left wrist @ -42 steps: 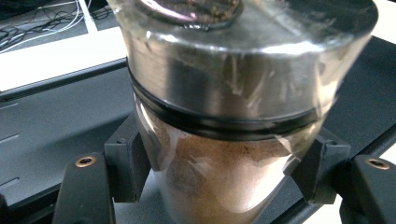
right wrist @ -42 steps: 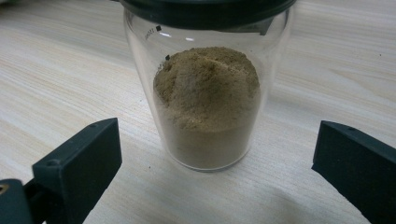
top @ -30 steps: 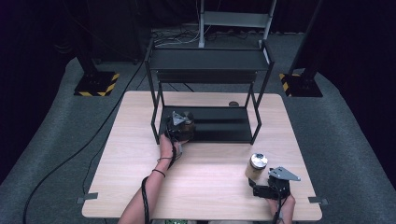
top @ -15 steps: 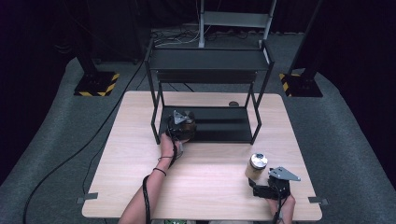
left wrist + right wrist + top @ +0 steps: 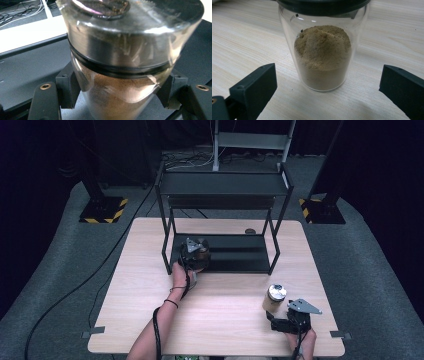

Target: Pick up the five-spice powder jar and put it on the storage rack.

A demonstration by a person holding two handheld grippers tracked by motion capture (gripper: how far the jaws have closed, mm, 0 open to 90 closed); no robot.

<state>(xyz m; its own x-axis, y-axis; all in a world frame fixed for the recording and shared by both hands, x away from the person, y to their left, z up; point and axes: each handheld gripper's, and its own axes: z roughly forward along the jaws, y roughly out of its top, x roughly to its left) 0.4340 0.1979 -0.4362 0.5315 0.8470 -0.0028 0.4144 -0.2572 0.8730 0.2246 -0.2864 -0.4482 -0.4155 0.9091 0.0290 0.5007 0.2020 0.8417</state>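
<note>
1. Our left gripper [image 5: 194, 251] is clenched on a glass jar of dark brown powder [image 5: 120, 82]; in the left gripper view both black pads press against the jar's sides just below its metal lid [image 5: 130, 47].
2. That jar stands upright on the lower shelf of the black rack [image 5: 235, 255], at the shelf's left end, close to the rack's front-left leg.
3. Our left hand [image 5: 181, 272] reaches in from the front edge of the table, with the wrist lying over the wood just before the shelf.
4. Our right gripper [image 5: 289, 319] is released: in the right gripper view its two jaws stand wide apart, one on each side of a second jar, and neither touches the glass.
5. This second jar [image 5: 323, 55] holds lighter, tan powder heaped against one side, and it stands upright on the bare wood under a dark lid.
6. In the high view we see it [image 5: 274, 298] near the front-right corner of the table [image 5: 150, 320], just beyond the right gripper's tips and well apart from the rack.
7. The rack sits along the table's back edge, about mid-width, its upper shelf [image 5: 222, 183] bare.
8. A small dark round object [image 5: 250, 231] lies on the table behind the rack, near the back edge.
</note>
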